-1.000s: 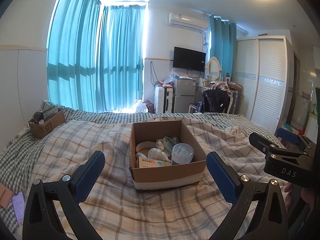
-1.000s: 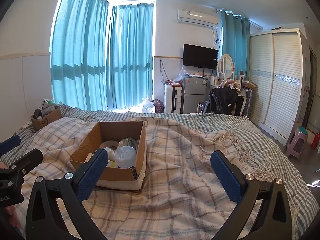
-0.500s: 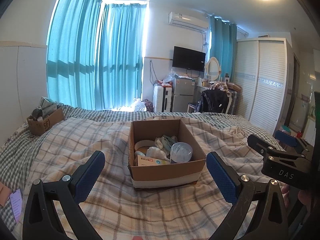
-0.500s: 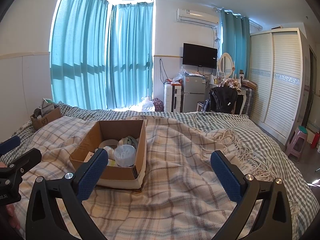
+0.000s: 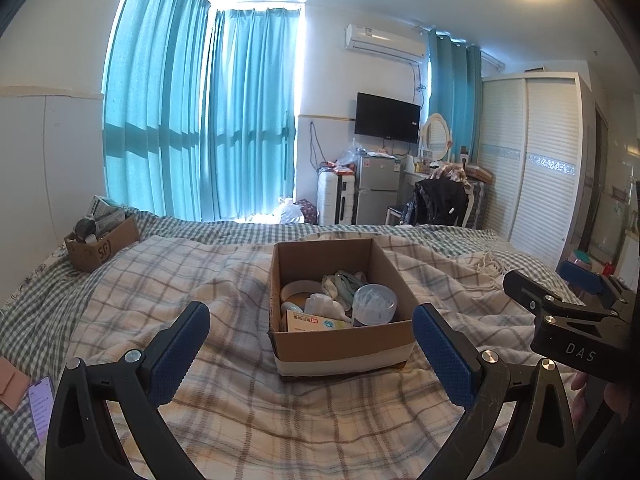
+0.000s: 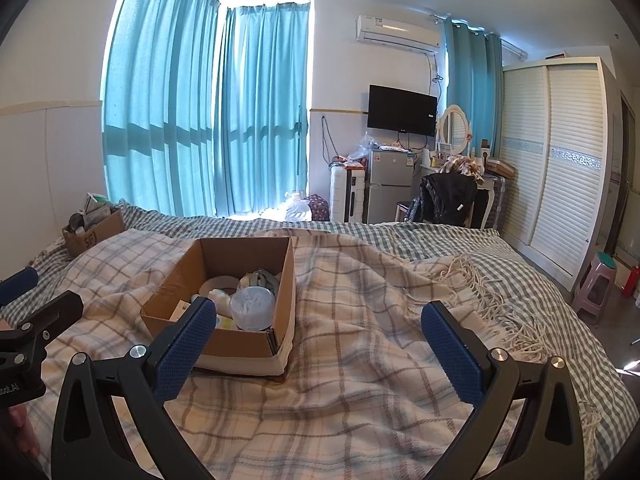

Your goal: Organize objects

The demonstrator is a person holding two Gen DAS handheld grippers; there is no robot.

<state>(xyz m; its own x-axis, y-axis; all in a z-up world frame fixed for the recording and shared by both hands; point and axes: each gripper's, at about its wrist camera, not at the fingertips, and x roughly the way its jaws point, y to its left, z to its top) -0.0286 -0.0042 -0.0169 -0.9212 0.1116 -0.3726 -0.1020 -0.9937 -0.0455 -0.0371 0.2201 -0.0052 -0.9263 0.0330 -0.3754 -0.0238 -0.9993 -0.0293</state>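
An open cardboard box (image 5: 340, 344) sits on the plaid blanket in the middle of the bed; it also shows in the right wrist view (image 6: 240, 346). Inside lie a clear plastic container (image 5: 374, 304), a roll of tape (image 5: 298, 290), a white crumpled item, a small printed carton (image 5: 316, 324) and grey-green cloth. My left gripper (image 5: 310, 350) is open and empty, just short of the box front. My right gripper (image 6: 320, 342) is open and empty, to the right of the box. Each gripper shows at the edge of the other's view.
A second cardboard box (image 5: 102, 242) full of items stands at the bed's far left corner. A phone (image 5: 40, 408) and a pink card lie at the near left. A wardrobe (image 6: 560, 168), a stool (image 6: 598, 288), fridge and chair stand beyond the bed.
The left wrist view has tilted slightly, so the box sits a little higher and closer. The right gripper has barely moved. Both stay open.
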